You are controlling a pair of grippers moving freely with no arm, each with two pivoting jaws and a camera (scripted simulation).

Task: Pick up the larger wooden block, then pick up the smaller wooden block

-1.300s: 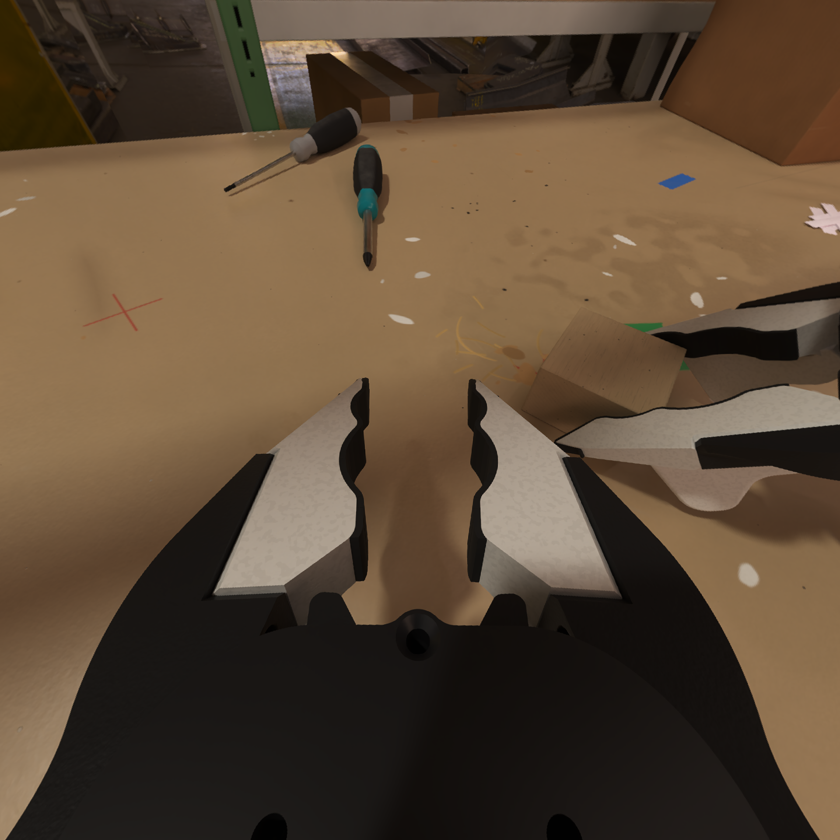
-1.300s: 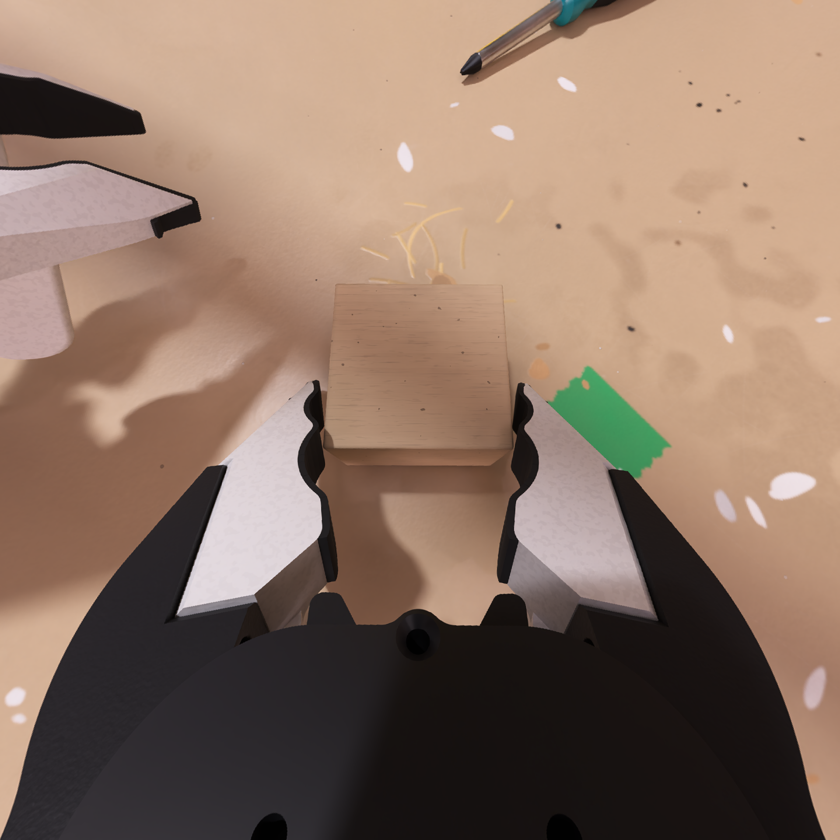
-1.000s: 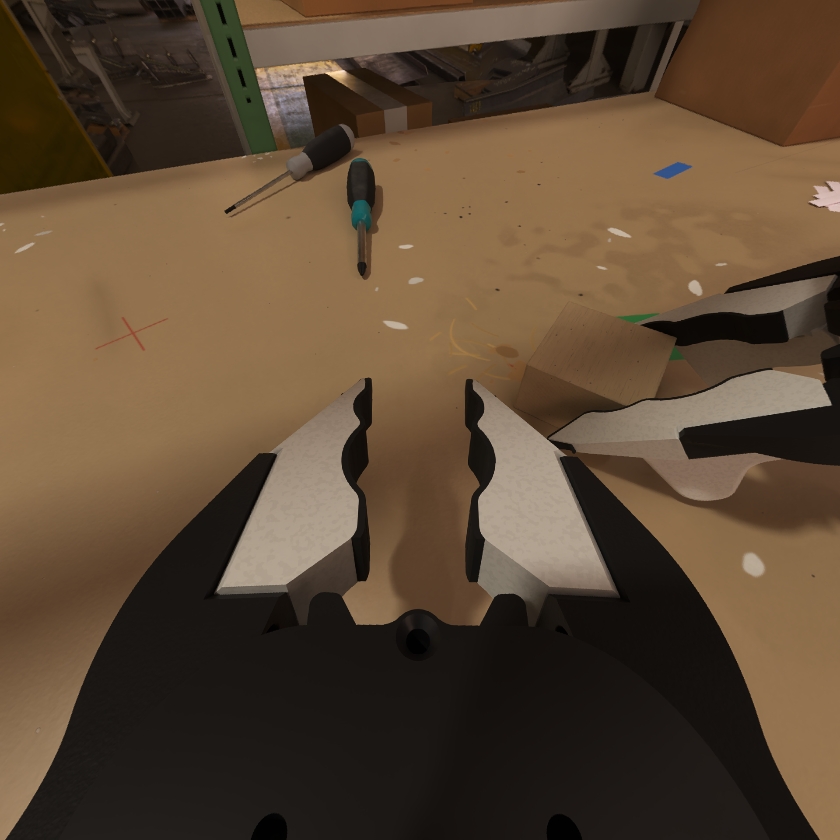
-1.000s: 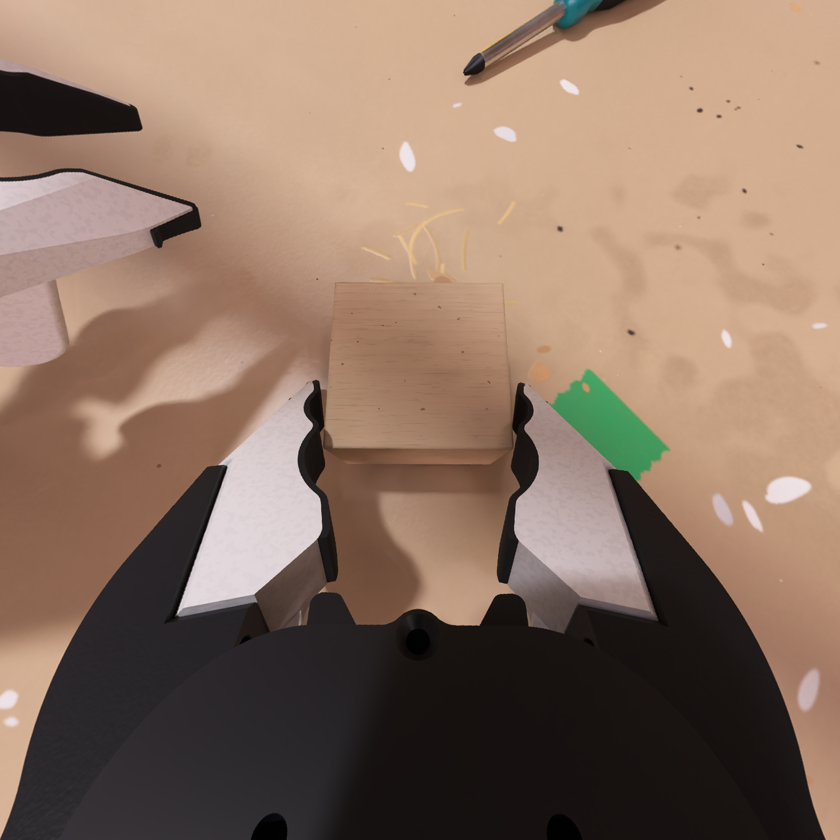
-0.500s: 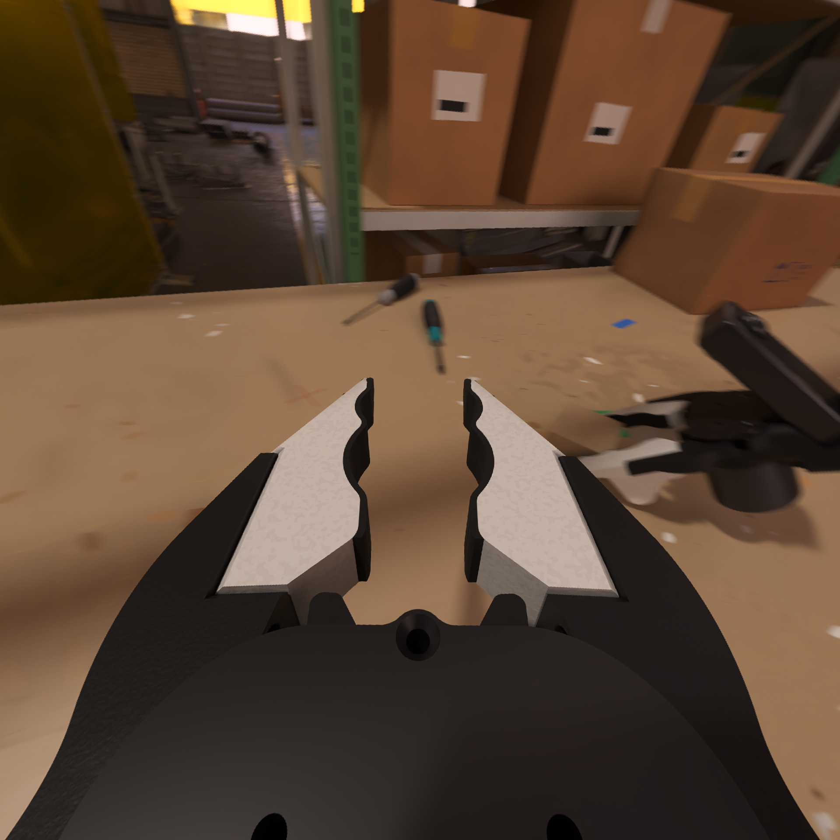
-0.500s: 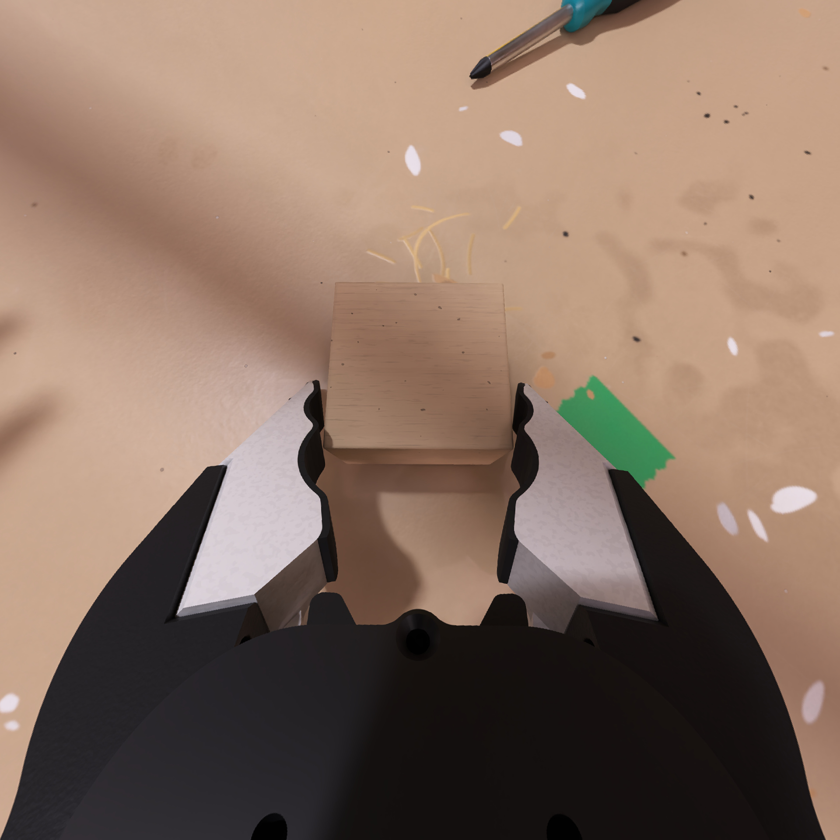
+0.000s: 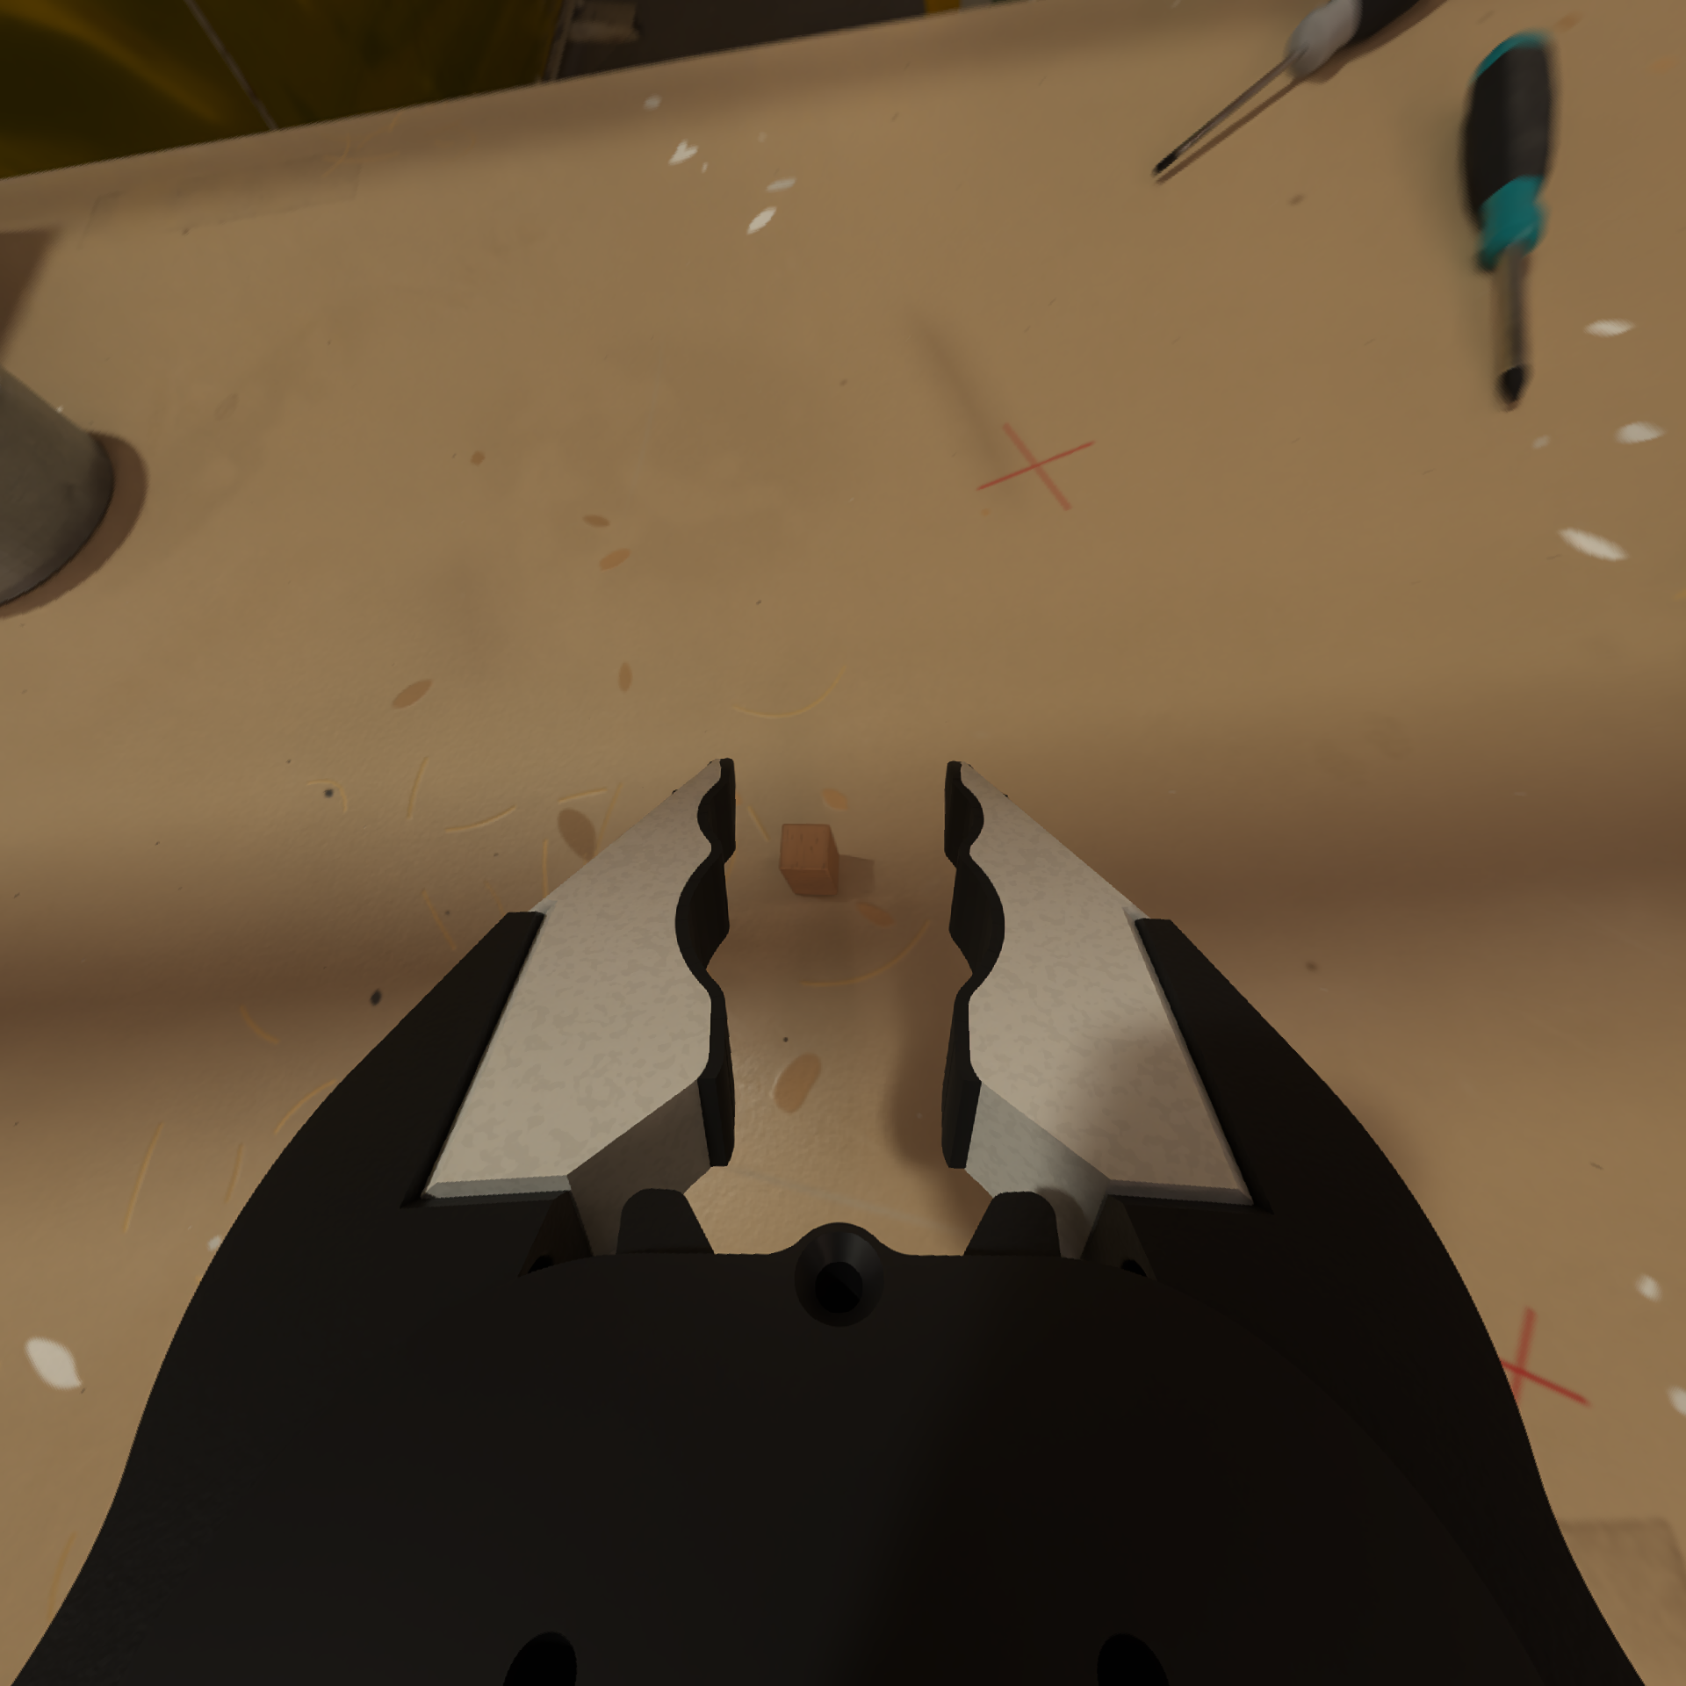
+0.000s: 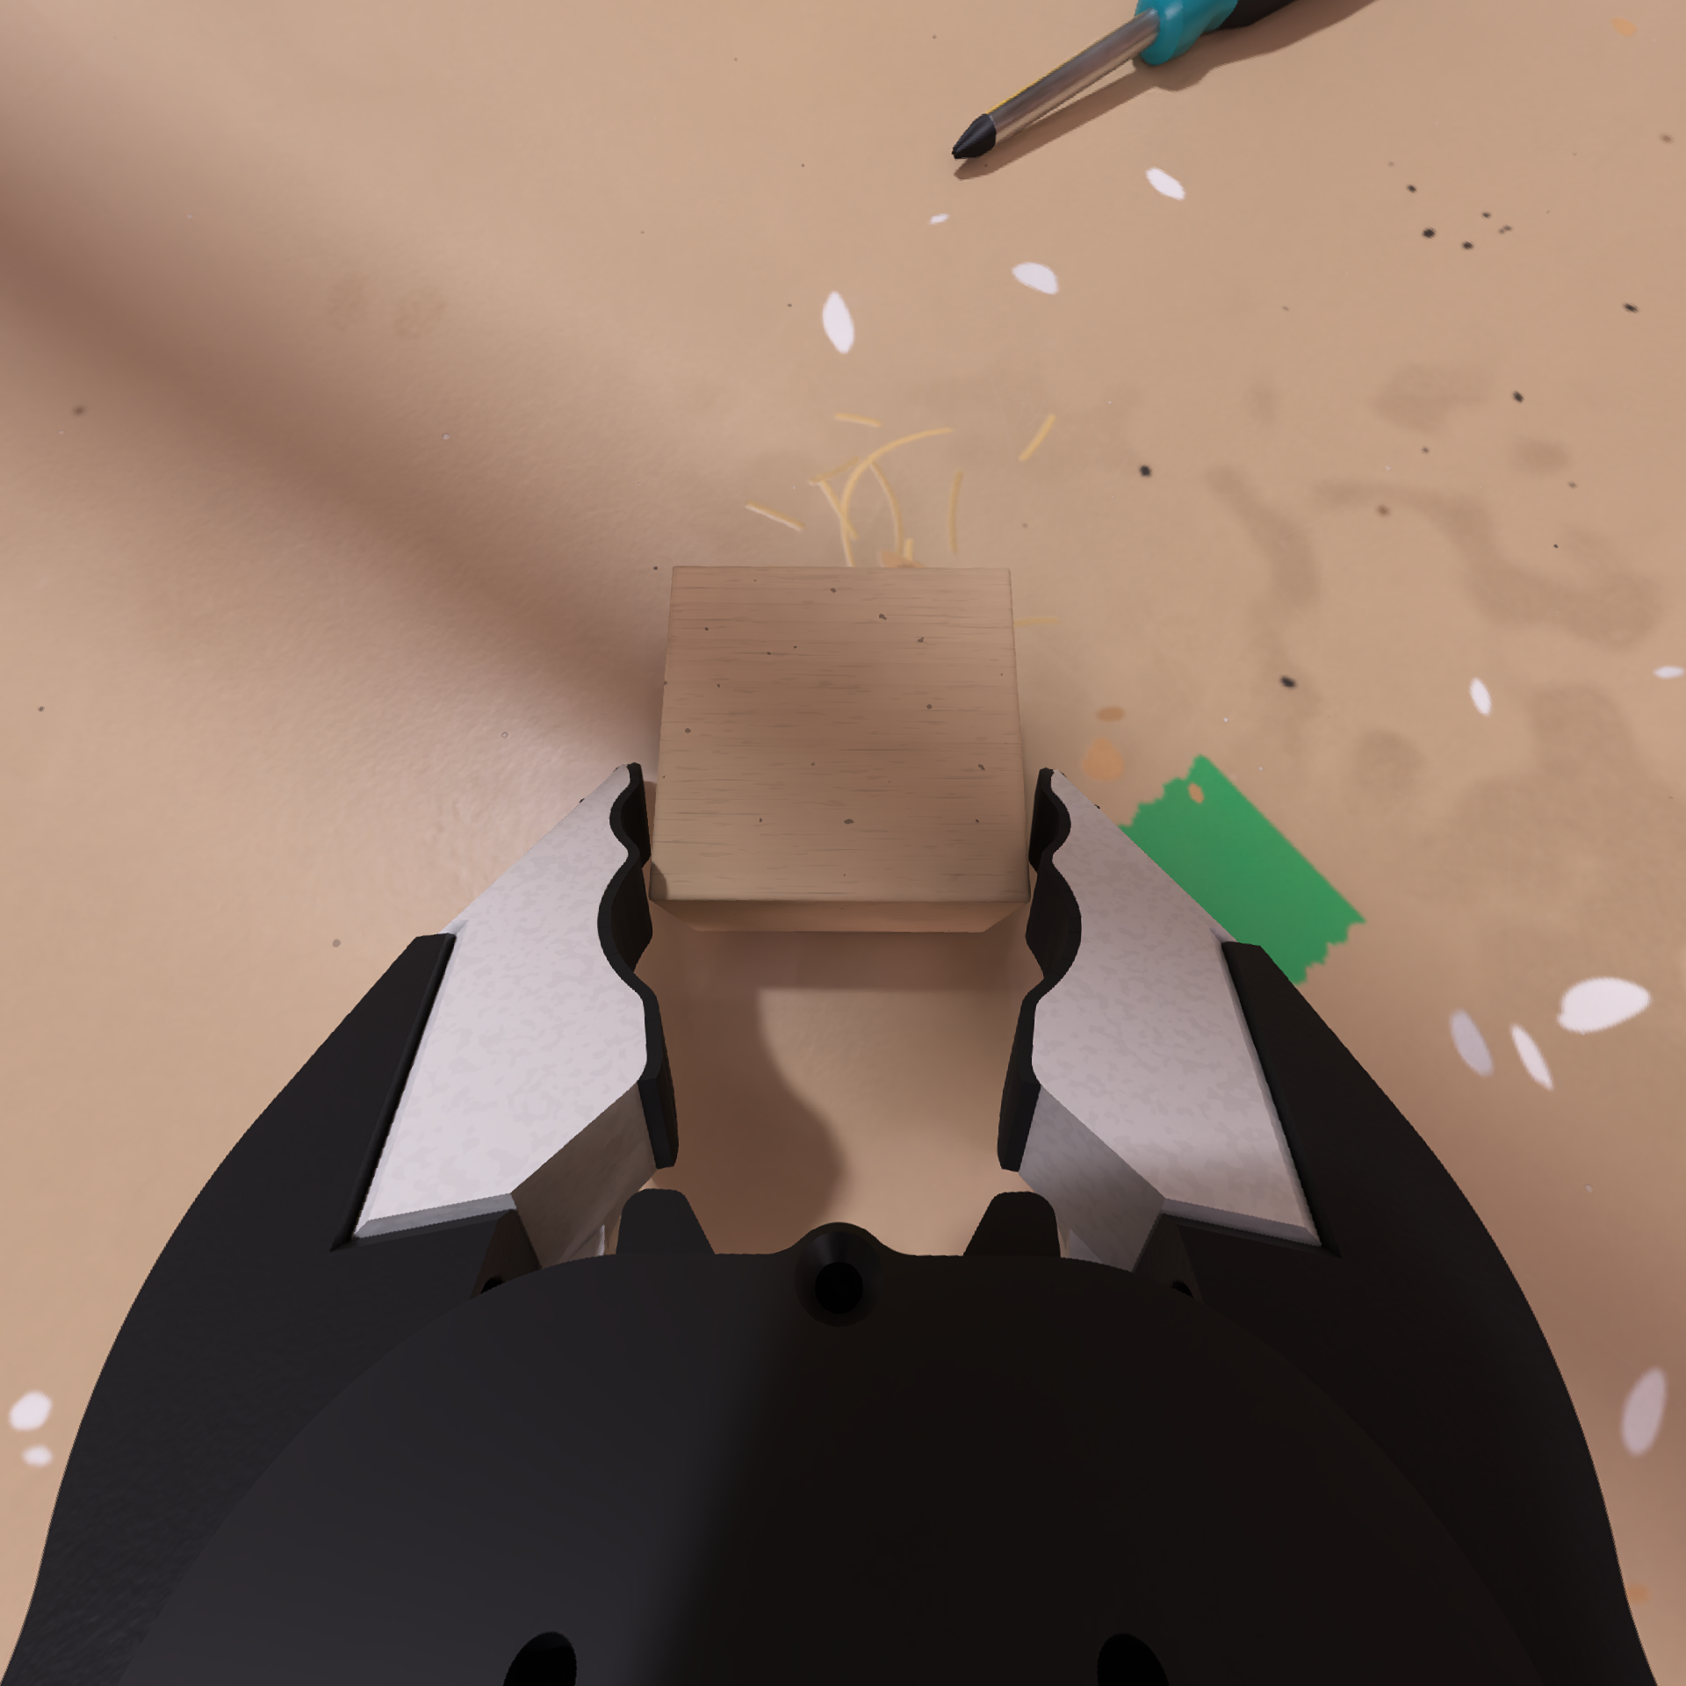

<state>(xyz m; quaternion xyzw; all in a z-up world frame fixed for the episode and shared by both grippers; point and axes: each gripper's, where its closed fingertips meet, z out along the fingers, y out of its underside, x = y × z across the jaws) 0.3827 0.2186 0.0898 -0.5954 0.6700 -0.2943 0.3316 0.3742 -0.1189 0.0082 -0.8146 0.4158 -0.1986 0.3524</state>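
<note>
The larger wooden block point(image 8: 837, 739) sits between the fingers of my right gripper point(image 8: 839, 775). Both fingertips press its sides, so the gripper is shut on it, and its shadow lies on the tan table under it. The smaller wooden block point(image 7: 809, 858) is a tiny cube lying on the table. In the left wrist view it shows between the fingers, some way below them. My left gripper point(image 7: 839, 766) is open and empty above it.
A teal-and-black screwdriver point(image 7: 1510, 182) and a second screwdriver point(image 7: 1277, 82) lie at the far right; the teal one's tip also shows in the right wrist view point(image 8: 1067, 82). A grey cone-shaped base point(image 7: 46, 493) stands at the left. Green tape point(image 8: 1250, 876) lies right of the larger block. The table's far edge point(image 7: 365, 137) runs along the top.
My left gripper has swung away from the right gripper to the left and now looks down on the smaller block. The right gripper keeps its hold on the larger block.
</note>
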